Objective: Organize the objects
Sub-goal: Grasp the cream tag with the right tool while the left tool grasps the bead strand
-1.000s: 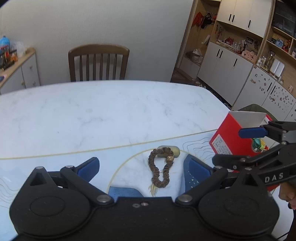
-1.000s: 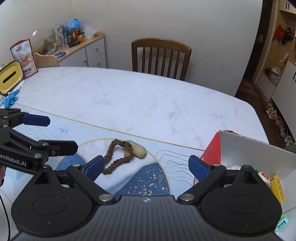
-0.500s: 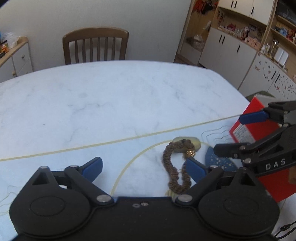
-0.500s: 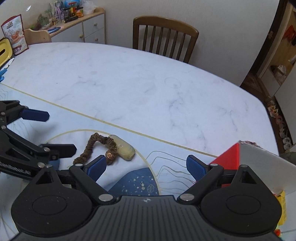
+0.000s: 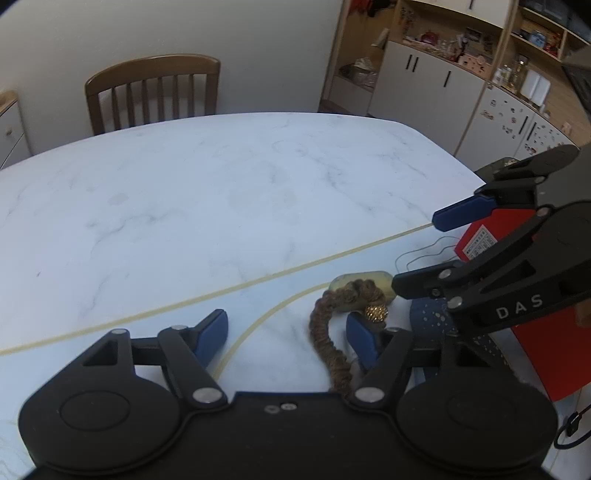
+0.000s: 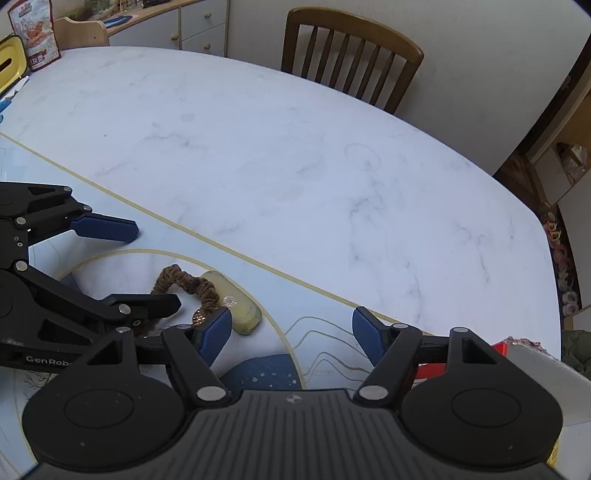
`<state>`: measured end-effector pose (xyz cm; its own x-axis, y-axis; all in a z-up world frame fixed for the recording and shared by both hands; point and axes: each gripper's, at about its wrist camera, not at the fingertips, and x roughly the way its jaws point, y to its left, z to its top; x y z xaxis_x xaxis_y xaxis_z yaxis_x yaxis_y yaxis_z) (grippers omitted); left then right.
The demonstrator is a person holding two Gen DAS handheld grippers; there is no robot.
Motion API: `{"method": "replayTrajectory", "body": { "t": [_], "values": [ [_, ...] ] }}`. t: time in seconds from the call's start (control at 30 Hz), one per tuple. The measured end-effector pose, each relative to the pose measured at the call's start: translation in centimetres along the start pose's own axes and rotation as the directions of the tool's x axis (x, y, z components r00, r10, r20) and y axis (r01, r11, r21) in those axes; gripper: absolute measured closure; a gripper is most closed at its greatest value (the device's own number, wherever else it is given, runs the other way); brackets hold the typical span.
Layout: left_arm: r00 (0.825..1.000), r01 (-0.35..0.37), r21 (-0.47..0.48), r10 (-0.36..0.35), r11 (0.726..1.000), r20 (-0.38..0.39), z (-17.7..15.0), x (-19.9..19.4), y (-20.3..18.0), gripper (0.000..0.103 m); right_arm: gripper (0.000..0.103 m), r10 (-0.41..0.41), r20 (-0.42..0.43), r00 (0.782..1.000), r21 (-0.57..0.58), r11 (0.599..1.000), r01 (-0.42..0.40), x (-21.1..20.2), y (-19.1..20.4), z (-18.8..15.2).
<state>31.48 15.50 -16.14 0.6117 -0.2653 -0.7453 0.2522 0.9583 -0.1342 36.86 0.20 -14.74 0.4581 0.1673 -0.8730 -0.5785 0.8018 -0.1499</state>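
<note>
A brown fabric hair tie [image 5: 325,328] with a gold bead lies on the patterned mat, draped over a pale yellow oblong piece [image 5: 371,282]. My left gripper [image 5: 286,336] is open and low over the mat; the hair tie runs between its fingers, close to the right one. My right gripper [image 6: 291,334] is also open with nothing between its fingers, its left finger beside the yellow piece [image 6: 245,314] and hair tie [image 6: 184,282]. Each gripper shows in the other's view: the right gripper [image 5: 417,254], the left gripper [image 6: 153,264]. A red box [image 5: 480,243] stands to the right.
The marble table [image 6: 295,155] stretches ahead, with a wooden chair [image 6: 351,55] at its far side. A snack bag [image 6: 33,33] and a yellow box [image 6: 7,68] sit at the far left. The red box's white inner wall [image 6: 535,373] lies at my right. Cabinets [image 5: 436,85] line the room.
Both grippers have come lower and closer to the hair tie. It now sits by the left gripper's right finger, and the right gripper has drifted left, away from the red box.
</note>
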Motion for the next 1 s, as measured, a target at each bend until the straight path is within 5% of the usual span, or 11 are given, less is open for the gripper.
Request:
{"method": "replayTrajectory", "body": {
  "t": [0.3, 0.7, 1.0],
  "values": [
    [0.995, 0.103, 0.008, -0.103, 0.995, 0.005, -0.2, 0.2, 0.0, 0.092, 0.033, 0.066, -0.003, 0.998, -0.04, 0.997, -0.066, 0.3, 0.7, 0.3],
    [0.997, 0.073, -0.123, -0.073, 0.99, 0.006, -0.9, -1.0, 4.2, 0.095, 0.033, 0.117, -0.01, 0.993, -0.061, 0.991, -0.117, 1.7, 2.2, 1.2],
    [0.998, 0.066, -0.142, -0.067, 0.988, -0.002, -0.9, -1.3, 4.1, 0.095, 0.05, 0.152, -0.018, 0.988, 0.004, 0.988, -0.152, 2.9, 2.1, 1.4]
  ]
}}
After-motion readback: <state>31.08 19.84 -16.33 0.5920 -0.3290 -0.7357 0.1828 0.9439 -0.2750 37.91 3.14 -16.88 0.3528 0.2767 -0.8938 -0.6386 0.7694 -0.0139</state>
